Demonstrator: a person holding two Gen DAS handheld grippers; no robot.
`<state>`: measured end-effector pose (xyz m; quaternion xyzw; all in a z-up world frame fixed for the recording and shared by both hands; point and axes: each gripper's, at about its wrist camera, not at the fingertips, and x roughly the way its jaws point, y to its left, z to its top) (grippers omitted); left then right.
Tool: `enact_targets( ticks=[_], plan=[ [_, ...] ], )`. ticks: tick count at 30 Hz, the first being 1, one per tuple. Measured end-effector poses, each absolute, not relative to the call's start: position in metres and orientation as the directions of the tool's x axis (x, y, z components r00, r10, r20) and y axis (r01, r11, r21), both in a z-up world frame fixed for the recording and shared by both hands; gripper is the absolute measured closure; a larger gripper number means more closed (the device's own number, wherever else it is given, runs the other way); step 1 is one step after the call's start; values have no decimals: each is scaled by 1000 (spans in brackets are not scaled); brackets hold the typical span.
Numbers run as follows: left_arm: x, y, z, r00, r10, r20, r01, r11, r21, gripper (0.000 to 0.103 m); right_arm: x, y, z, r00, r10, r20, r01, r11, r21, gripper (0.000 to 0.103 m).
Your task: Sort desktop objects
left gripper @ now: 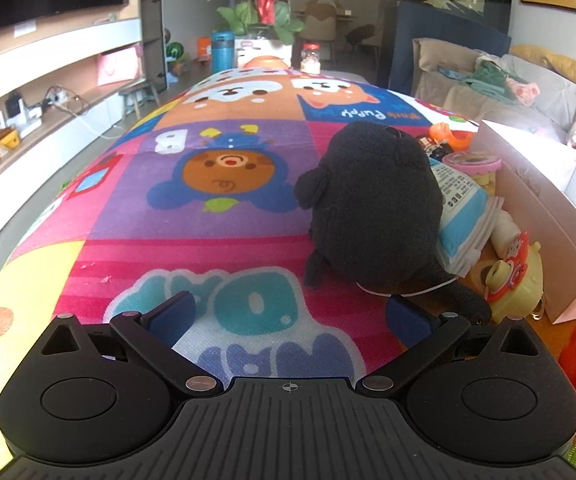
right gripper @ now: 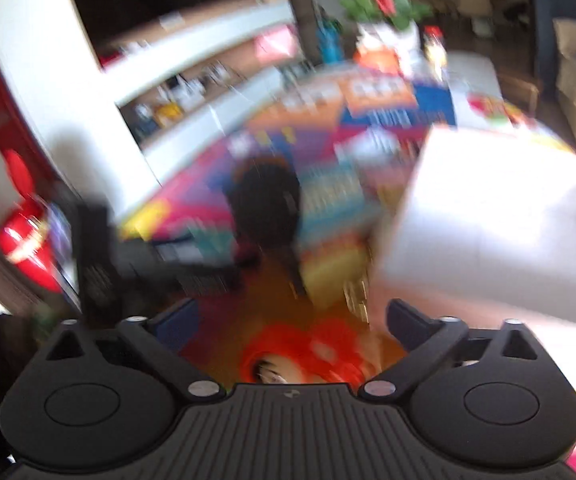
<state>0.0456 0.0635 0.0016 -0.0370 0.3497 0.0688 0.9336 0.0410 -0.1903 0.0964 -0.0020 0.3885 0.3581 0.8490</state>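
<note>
Left gripper (left gripper: 290,322) sat low over the mat (left gripper: 223,216), fingers spread wide, nothing between them. Blue pads; the right pad (left gripper: 406,320) was just beside the plush's (left gripper: 372,208) bottom edge, contact unclear.

Plush: black, fuzzy, rounded blob with a small ear-like flap on its left side and a stubby foot at lower left. A thin white cord ran along its base. It stood on the mat right of centre, back to the camera.

Leaning against the plush's right side was a packet (left gripper: 464,216), blue and white with small print. Past it was a pink-lidded tub (left gripper: 476,162), with small orange toys (left gripper: 446,134) further back. A yellow toy (left gripper: 518,284) with a red and pink tag lay near the right finger, next to the white box's (left gripper: 548,208) wall. The box stood open at the mat's right edge.

The mat was a cartoon print: pink, purple, blue and orange panels with animal faces.

Right wrist view was badly motion-blurred. Right gripper (right gripper: 292,326) also wide open and empty, above a red-orange thing (right gripper: 312,354) I couldn't identify. Plush (right gripper: 267,208) showed as a dark smear mid-frame, white box (right gripper: 488,216) to its right, left gripper (right gripper: 159,256) as a black blur at left.
</note>
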Motion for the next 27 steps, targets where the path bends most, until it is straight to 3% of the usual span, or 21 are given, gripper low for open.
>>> enact_targets(
  ticks=[5, 7, 8, 16, 17, 19, 21, 27],
  plan=[
    [41, 74, 3, 767, 61, -639, -156, 983, -94, 0, 126, -183, 131, 540, 523, -659, -501, 829, 248, 2],
    [37, 81, 4, 780, 32, -624, -156, 977, -144, 0, 180, -175, 127, 539, 474, -697, -416, 869, 268, 20],
    [37, 83, 4, 785, 23, -619, -156, 974, -163, 0, 208, -170, 120, 530, 446, -721, -372, 887, 274, 21],
    [35, 90, 4, 801, -14, -599, -151, 963, -224, 0, 330, -134, 46, 497, 185, -848, -143, 981, 131, 21],
    [34, 91, 4, 802, -17, -597, -150, 962, -229, 0, 336, -133, 40, 478, 187, -858, -130, 981, 141, 23],
    [33, 93, 3, 806, -25, -592, -149, 959, -243, 0, 344, -132, 29, 429, 220, -876, -114, 975, 190, 43],
    [33, 95, 3, 808, -32, -589, -148, 956, -255, 0, 348, -126, 22, 383, 244, -891, -122, 969, 213, 55],
    [33, 95, 3, 808, -32, -588, -148, 955, -256, 0, 324, -95, 25, 331, 326, -885, -239, 937, 256, 57]
  ],
)
